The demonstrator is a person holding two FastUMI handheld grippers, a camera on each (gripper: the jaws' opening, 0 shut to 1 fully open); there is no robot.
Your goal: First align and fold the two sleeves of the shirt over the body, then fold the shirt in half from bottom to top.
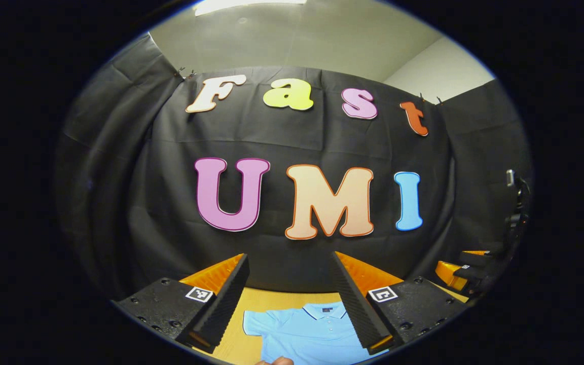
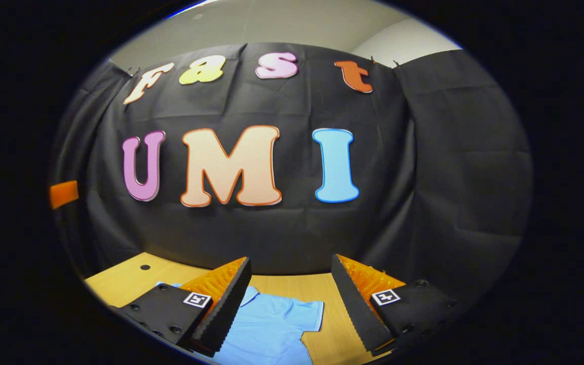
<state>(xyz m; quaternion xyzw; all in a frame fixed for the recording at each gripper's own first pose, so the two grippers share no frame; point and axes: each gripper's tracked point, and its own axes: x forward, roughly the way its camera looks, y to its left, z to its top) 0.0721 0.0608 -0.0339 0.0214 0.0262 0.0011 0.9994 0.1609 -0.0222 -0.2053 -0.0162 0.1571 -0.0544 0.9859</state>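
A light blue polo shirt (image 1: 307, 332) lies flat on the wooden table (image 1: 236, 344), collar (image 1: 325, 309) toward the booth wall and one short sleeve (image 1: 254, 322) spread out to the left. My left gripper (image 1: 289, 256) hangs open above it, aimed at the wall, with nothing between its fingers. In the right gripper view the shirt (image 2: 271, 327) lies below with its other sleeve (image 2: 307, 312) spread to the right. My right gripper (image 2: 290, 258) is open and empty too. The right gripper (image 1: 467, 274) also appears far off at the right of the left gripper view.
Black cloth walls close the booth behind and on both sides. Bare table (image 2: 119, 284) with a small round hole (image 2: 145, 266) lies left of the shirt. A fingertip of a hand (image 1: 277, 361) peeks in at the bottom edge of the left gripper view.
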